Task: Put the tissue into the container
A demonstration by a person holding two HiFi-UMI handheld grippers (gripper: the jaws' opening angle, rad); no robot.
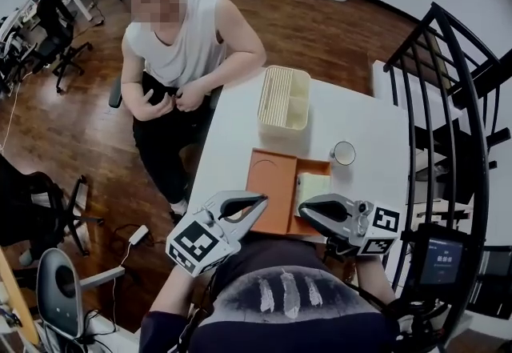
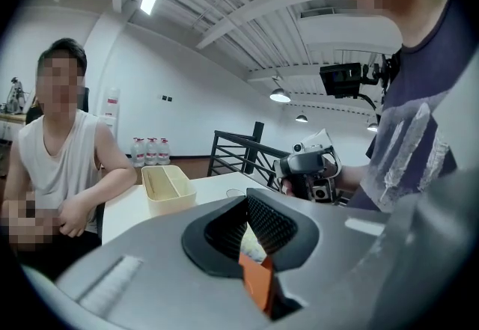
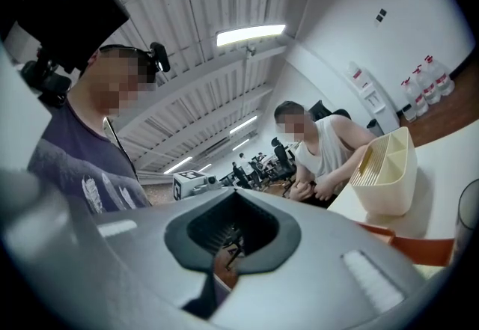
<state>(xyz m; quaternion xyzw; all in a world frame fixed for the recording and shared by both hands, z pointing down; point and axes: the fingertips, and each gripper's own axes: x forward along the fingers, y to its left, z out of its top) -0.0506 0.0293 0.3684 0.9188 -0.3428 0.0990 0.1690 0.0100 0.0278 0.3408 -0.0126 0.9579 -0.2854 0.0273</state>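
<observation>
Across the white table [image 1: 376,143] the cream container [image 1: 280,126] is sitting at the far side, and what looks like the tissue [image 1: 314,183] is lying in the orange tray [image 1: 272,183] at the near edge. The left gripper [image 1: 260,201] and right gripper [image 1: 304,211] are both hovering clenched and empty above the tray's near end. I'd say one should be opening wide first, then pinching the tissue from above without dragging the tray.

You are seeing a cream container [image 1: 282,97]; the desk [image 1: 376,131] is showing white; the tray [image 1: 272,181] is showing plain orange.
</observation>
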